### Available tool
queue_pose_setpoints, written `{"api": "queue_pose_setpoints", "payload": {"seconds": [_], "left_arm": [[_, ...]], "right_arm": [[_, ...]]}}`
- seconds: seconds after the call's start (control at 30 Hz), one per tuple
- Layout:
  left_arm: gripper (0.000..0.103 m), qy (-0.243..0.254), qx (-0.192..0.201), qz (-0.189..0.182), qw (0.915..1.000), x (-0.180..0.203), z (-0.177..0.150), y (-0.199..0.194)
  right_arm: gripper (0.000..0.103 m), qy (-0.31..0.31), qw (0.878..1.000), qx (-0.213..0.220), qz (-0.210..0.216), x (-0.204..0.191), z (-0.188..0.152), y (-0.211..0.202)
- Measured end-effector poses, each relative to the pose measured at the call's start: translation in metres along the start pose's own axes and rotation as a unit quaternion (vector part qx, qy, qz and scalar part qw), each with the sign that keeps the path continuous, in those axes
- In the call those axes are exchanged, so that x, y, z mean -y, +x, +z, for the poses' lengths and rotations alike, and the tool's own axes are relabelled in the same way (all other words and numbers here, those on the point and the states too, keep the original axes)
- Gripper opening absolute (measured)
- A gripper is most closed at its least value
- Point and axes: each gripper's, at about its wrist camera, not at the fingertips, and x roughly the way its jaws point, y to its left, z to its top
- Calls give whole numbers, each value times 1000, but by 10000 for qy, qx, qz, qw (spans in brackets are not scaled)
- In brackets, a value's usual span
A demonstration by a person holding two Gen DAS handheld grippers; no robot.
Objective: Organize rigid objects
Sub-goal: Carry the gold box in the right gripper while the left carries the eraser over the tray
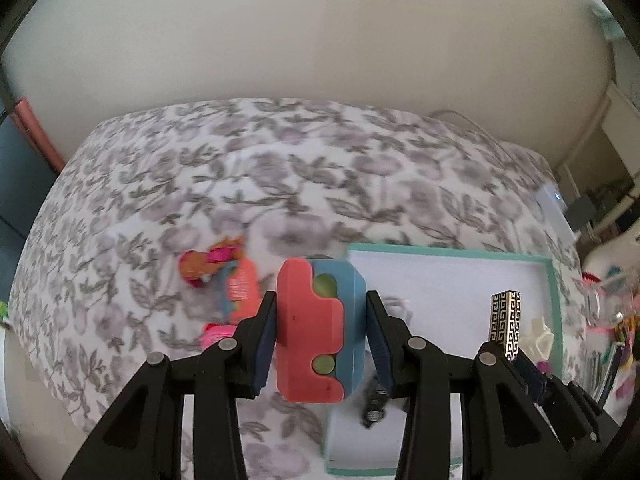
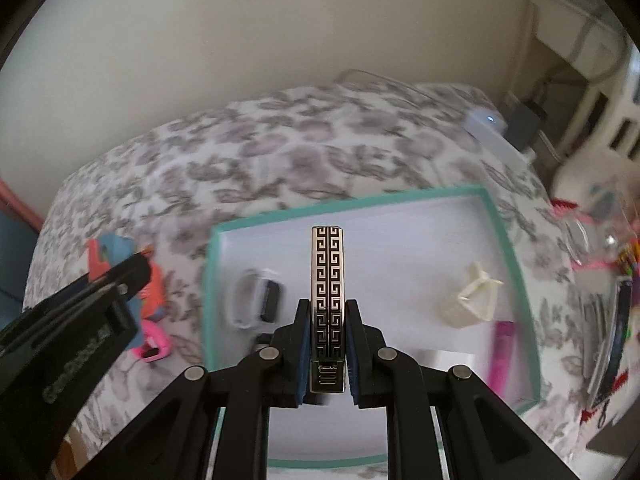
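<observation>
Here, both hands were loaded over the bed.
Left gripper (image 1: 322, 338): clenched on the block (image 1: 320, 328), a pad pressed to each side; it hung above the bedspread just left of the box.
Block: a pink half and a blue half fitted together, with two green discs showing at the seam, held upright between the fingers (image 1: 265, 344).
Right gripper (image 2: 327, 354): clenched on the bar (image 2: 327, 284), narrow jaws tight against its lower part.
Bar: slim, metallic, with a black key pattern, standing up out of the jaws above the box; it also showed in the left view (image 1: 505, 326), right of the block.
Box (image 2: 506, 236): a shallow white tray with a teal rim, lying on the bedspread (image 2: 240, 148).
In the box: a clear ringed item with a dark part (image 2: 258, 300) at left, a cream piece (image 2: 474, 300) at right, and a pink strip (image 2: 502, 354) near the right wall.
Left of the box: a heap of pink, orange and blue toys (image 1: 228, 284) on the bedspread, blurred.
Right of the box: mixed coloured clutter (image 2: 612, 292), too blurred to name.
Backdrop: a plain cream wall (image 1: 320, 40).
</observation>
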Motion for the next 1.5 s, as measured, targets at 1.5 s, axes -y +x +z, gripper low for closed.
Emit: {"api": "queue_pose_setpoints", "payload": {"seconds": [1.5], "left_arm": [[44, 659, -700, -553, 9938, 77, -18, 74]], "right_arm": [[17, 427, 9921, -885, -775, 65, -8, 62]]}}
